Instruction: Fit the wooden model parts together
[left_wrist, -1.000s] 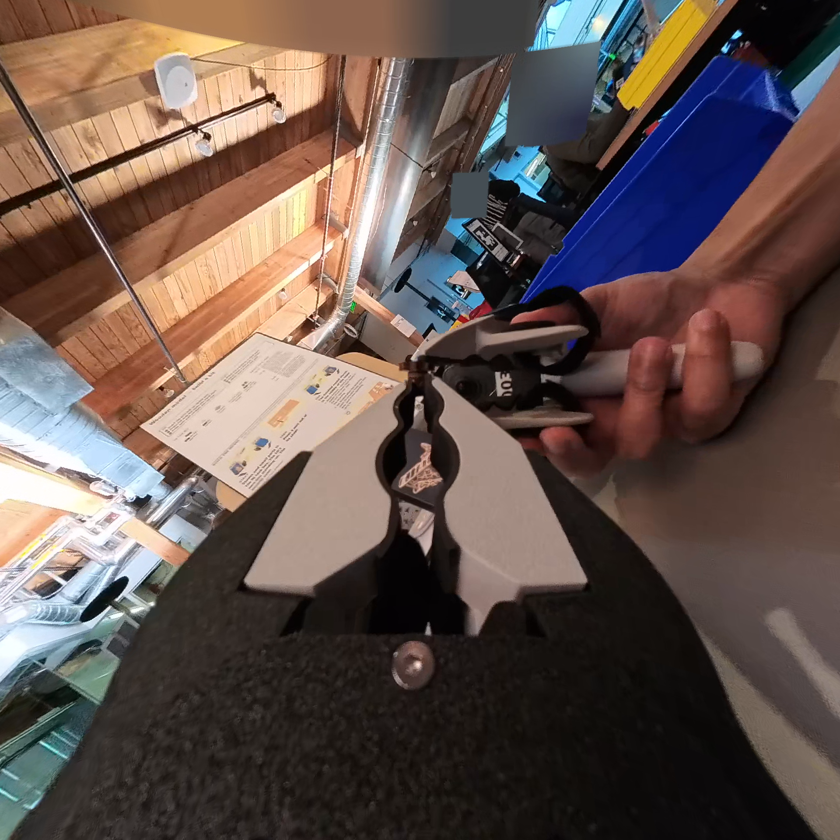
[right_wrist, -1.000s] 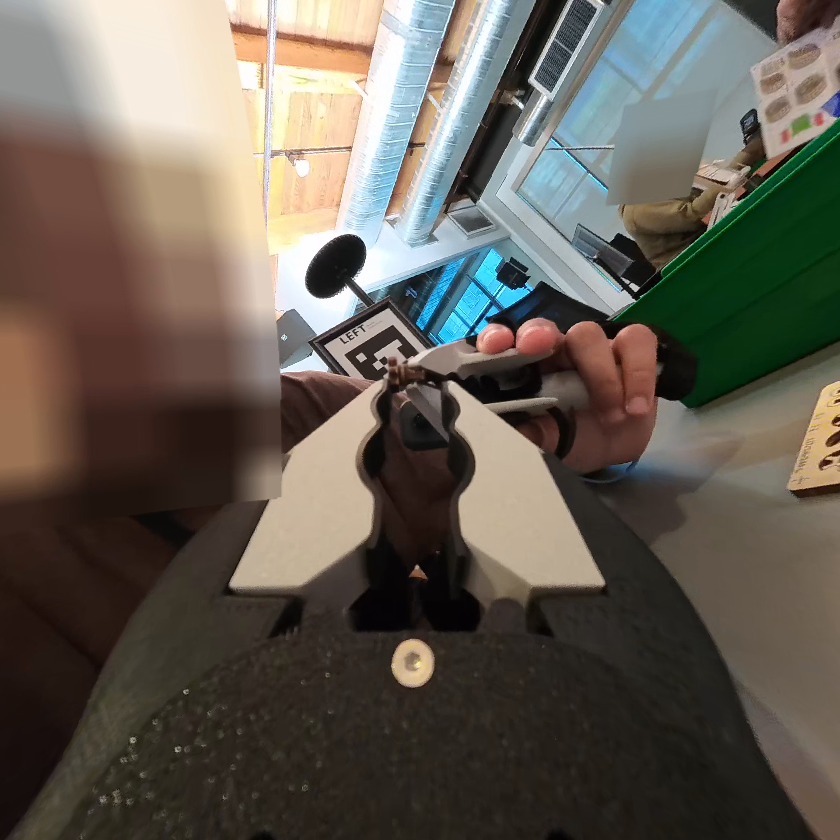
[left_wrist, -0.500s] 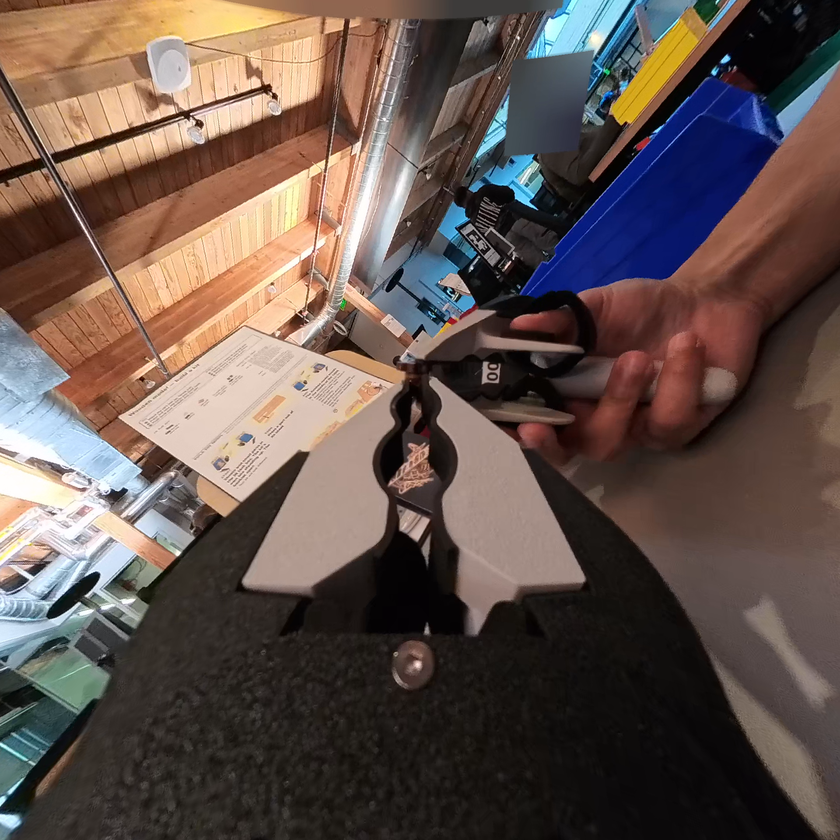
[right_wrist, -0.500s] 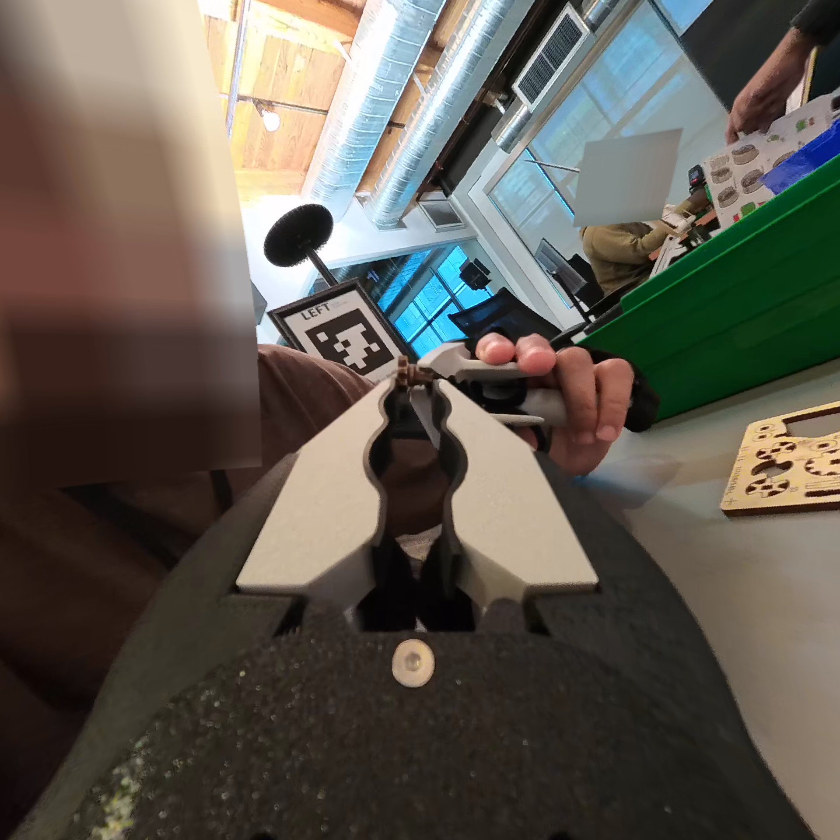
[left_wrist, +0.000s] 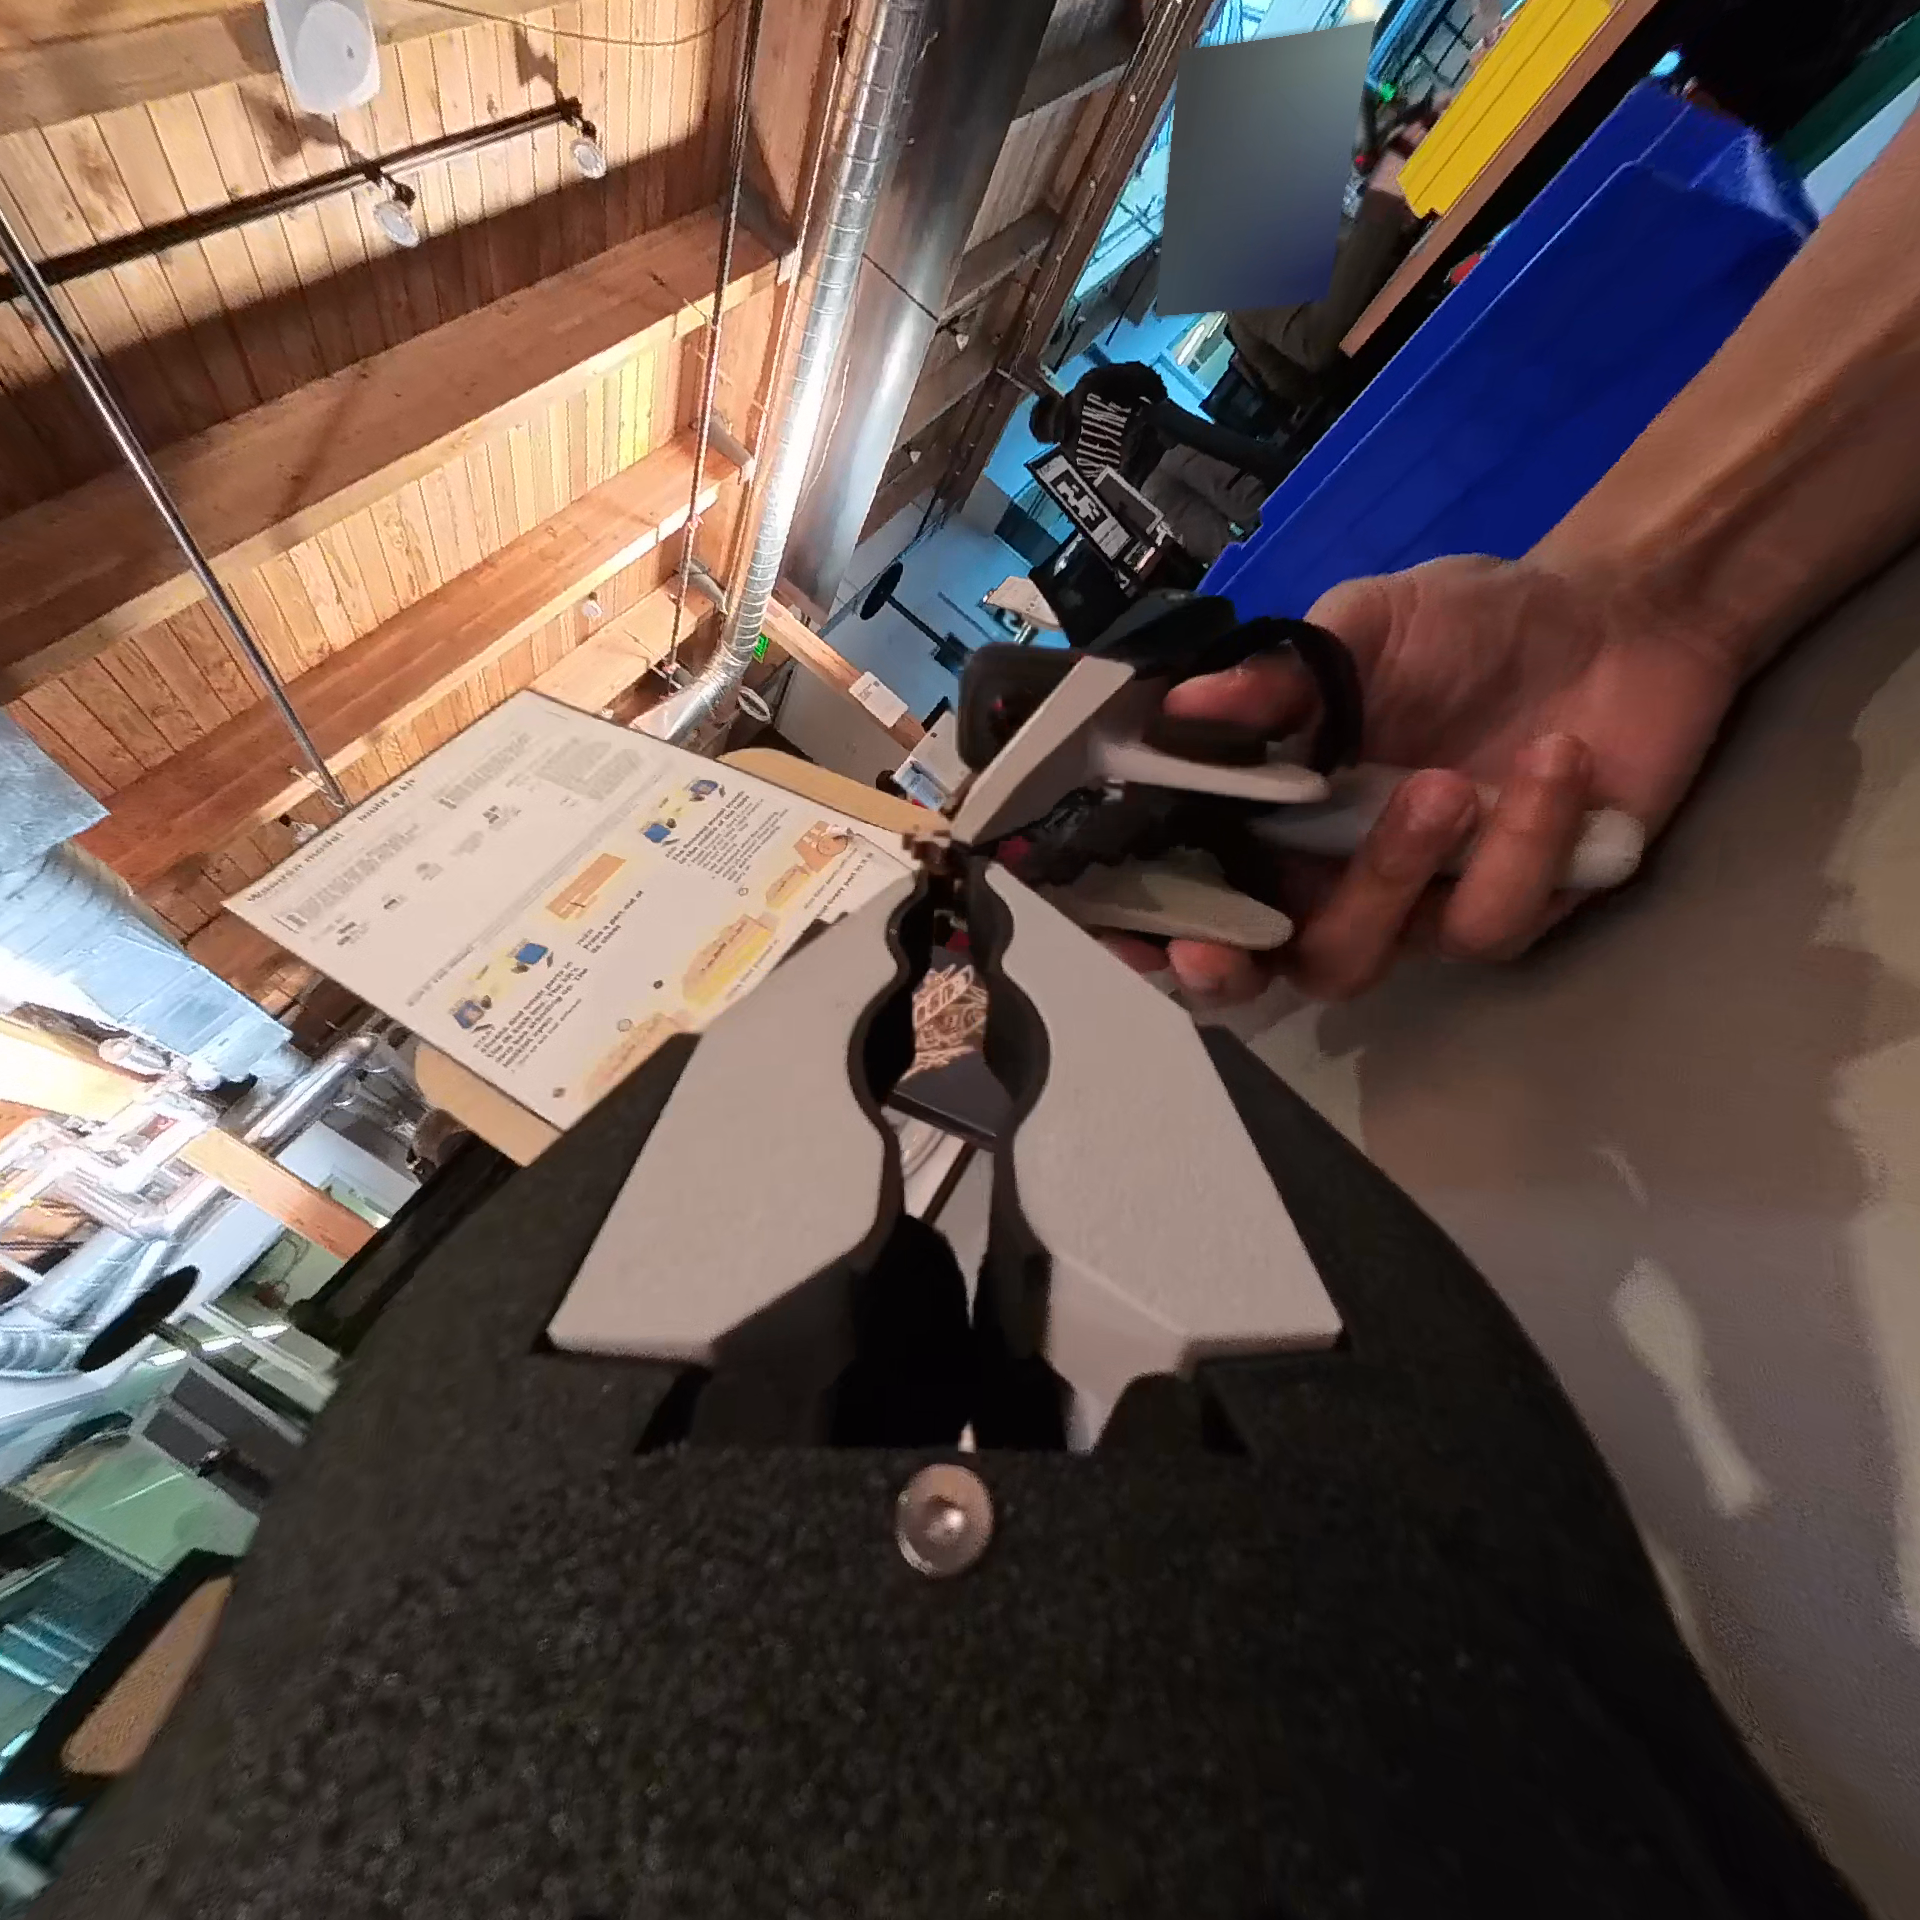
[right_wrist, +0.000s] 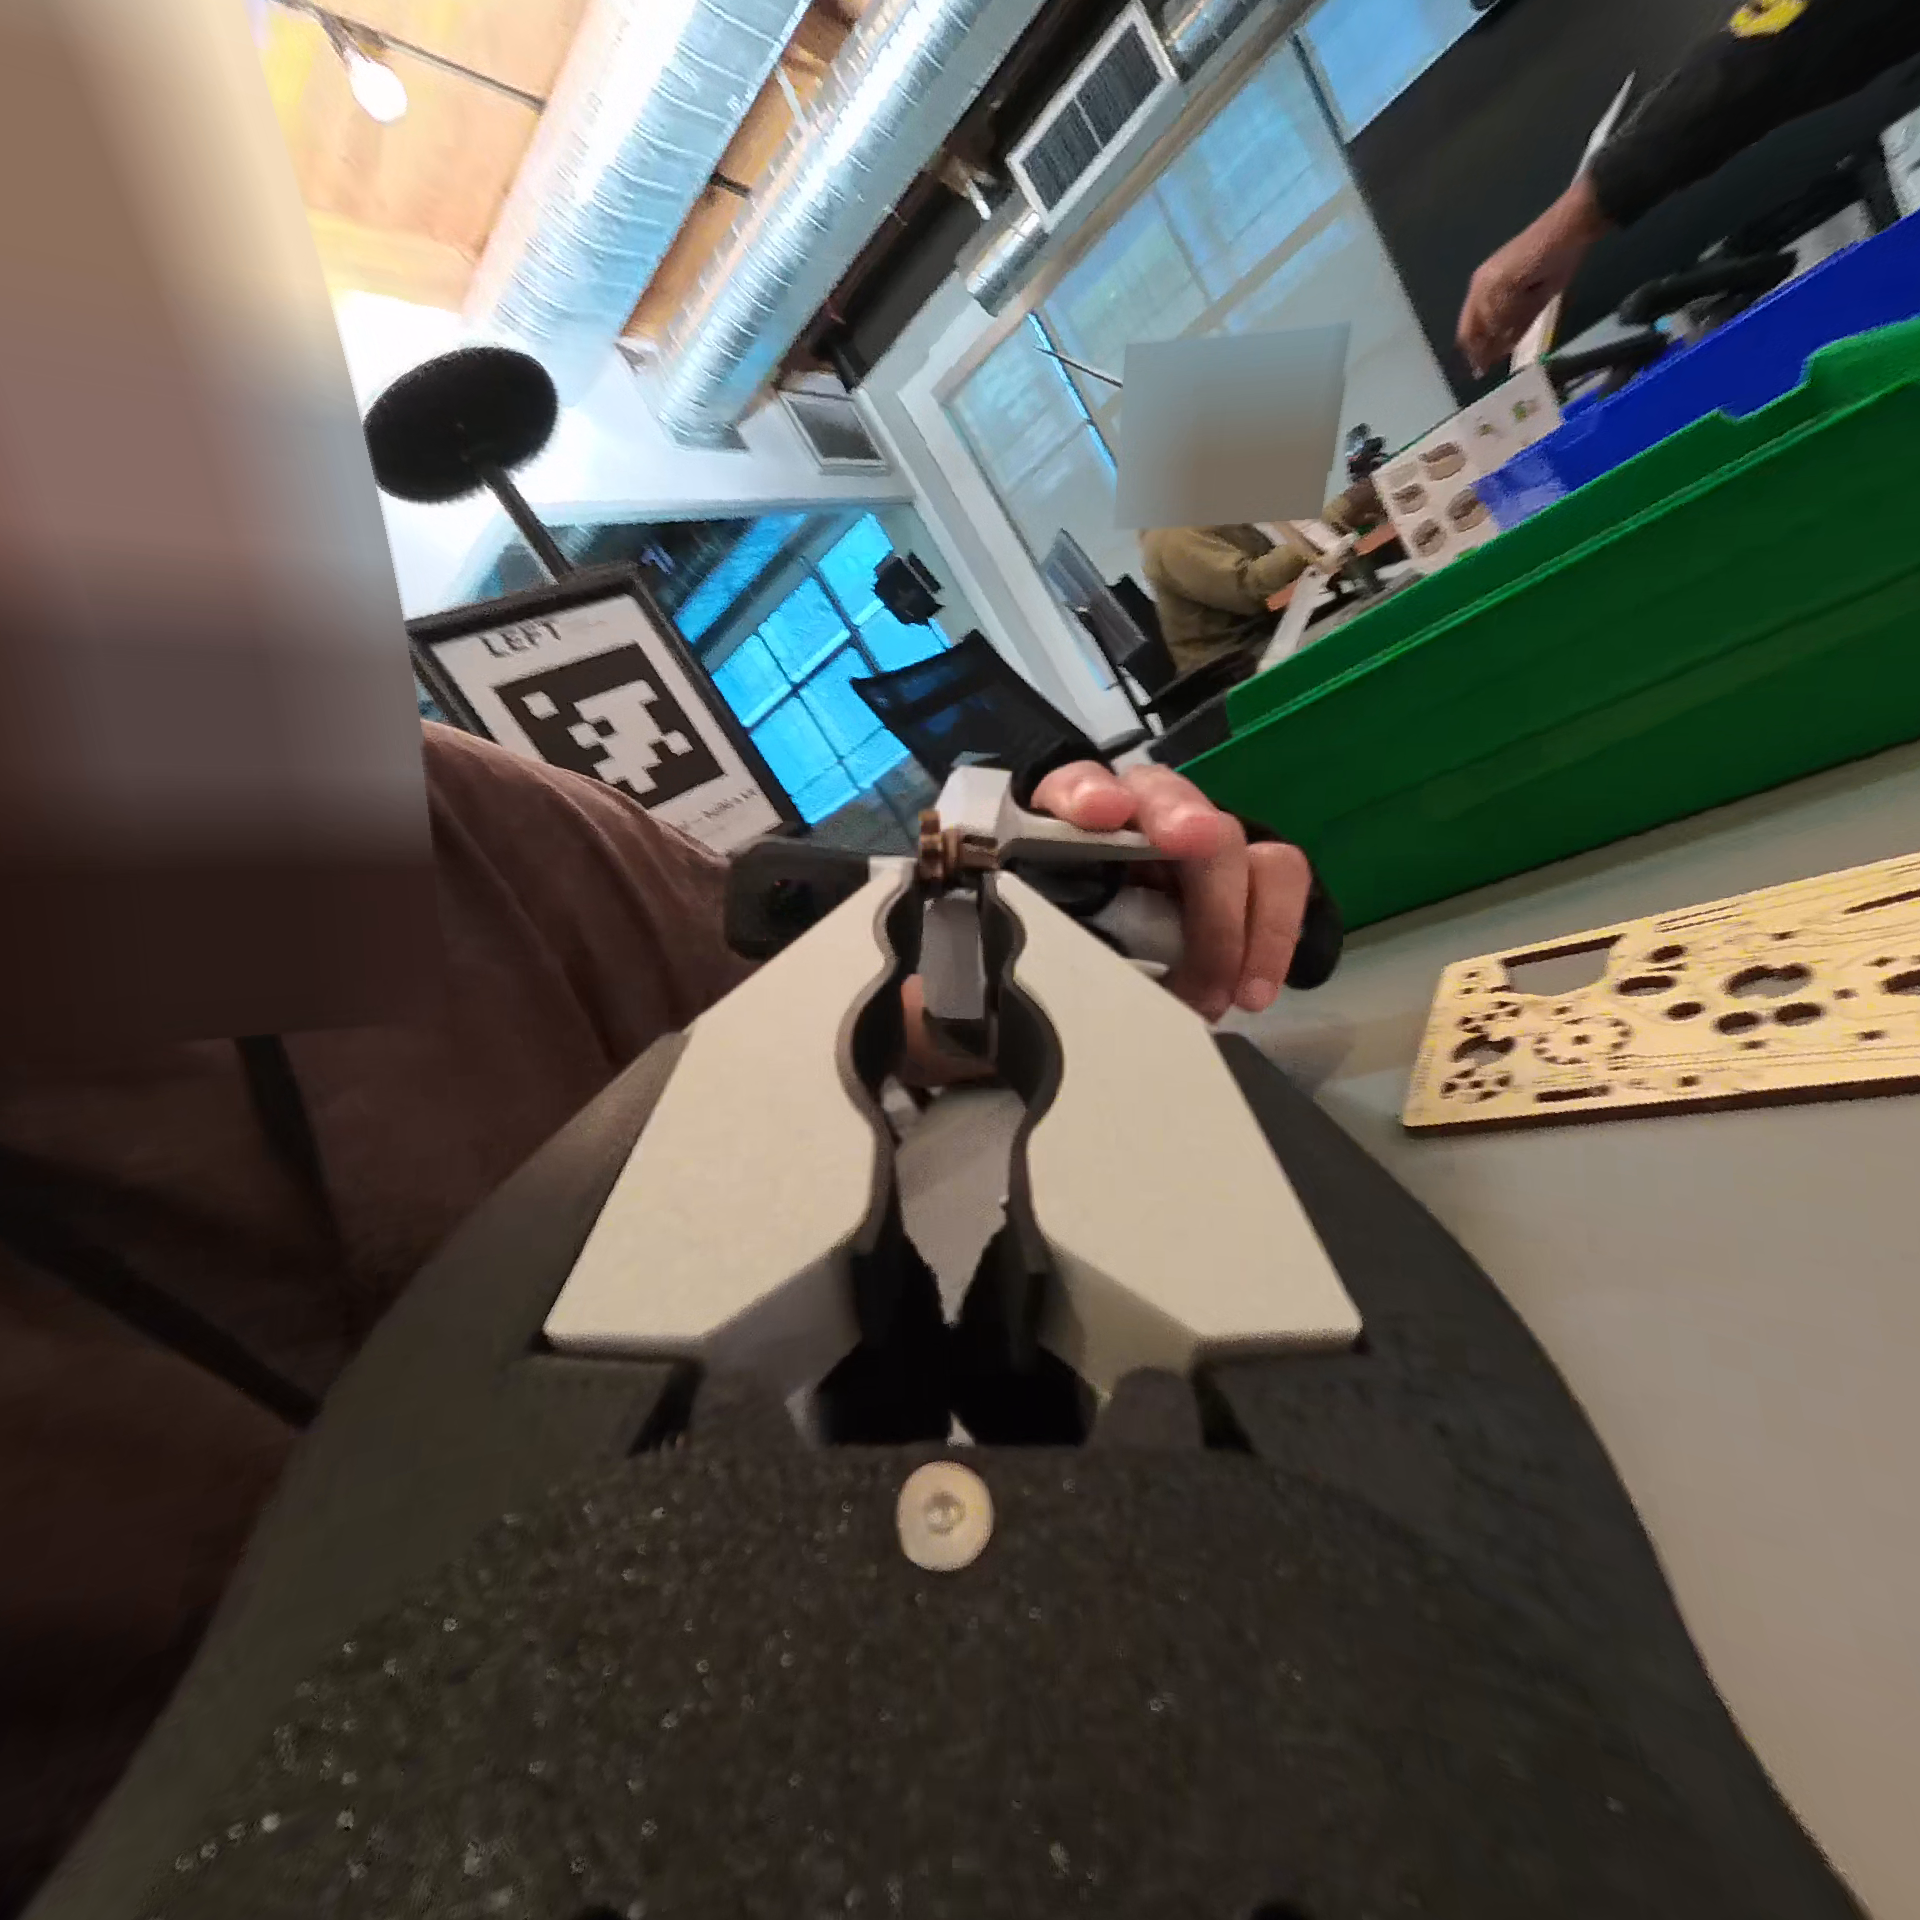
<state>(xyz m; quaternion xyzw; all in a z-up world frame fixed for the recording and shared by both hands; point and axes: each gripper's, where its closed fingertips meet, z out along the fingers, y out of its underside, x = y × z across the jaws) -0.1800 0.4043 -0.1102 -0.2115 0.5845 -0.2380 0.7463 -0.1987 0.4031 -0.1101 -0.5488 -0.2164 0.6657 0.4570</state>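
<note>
In the left wrist view my left gripper (left_wrist: 940, 871) is shut on a small brown wooden part (left_wrist: 928, 837) at its tips. My right gripper (left_wrist: 977, 836), held by a hand, meets it tip to tip from the right. In the right wrist view my right gripper (right_wrist: 951, 873) is shut on a small toothed wooden part (right_wrist: 935, 844). The left gripper (right_wrist: 966, 831), held by a hand, touches it from behind. The parts sit pressed together between both sets of tips. How they join is too small to tell.
A laser-cut wooden sheet (right_wrist: 1662, 997) with several empty cut-outs lies on the grey table (right_wrist: 1662, 1351) at the right. A green bin (right_wrist: 1558, 707) stands behind it. A blue bin (left_wrist: 1507, 364) and an instruction sheet (left_wrist: 571, 883) show in the left wrist view. People sit and stand further back. Left and right tips are no more than a few centimetres apart.
Both grippers stay shut and tip to tip. They have tilted and turned together, so the wooden sheet and table show more in the right wrist view.
</note>
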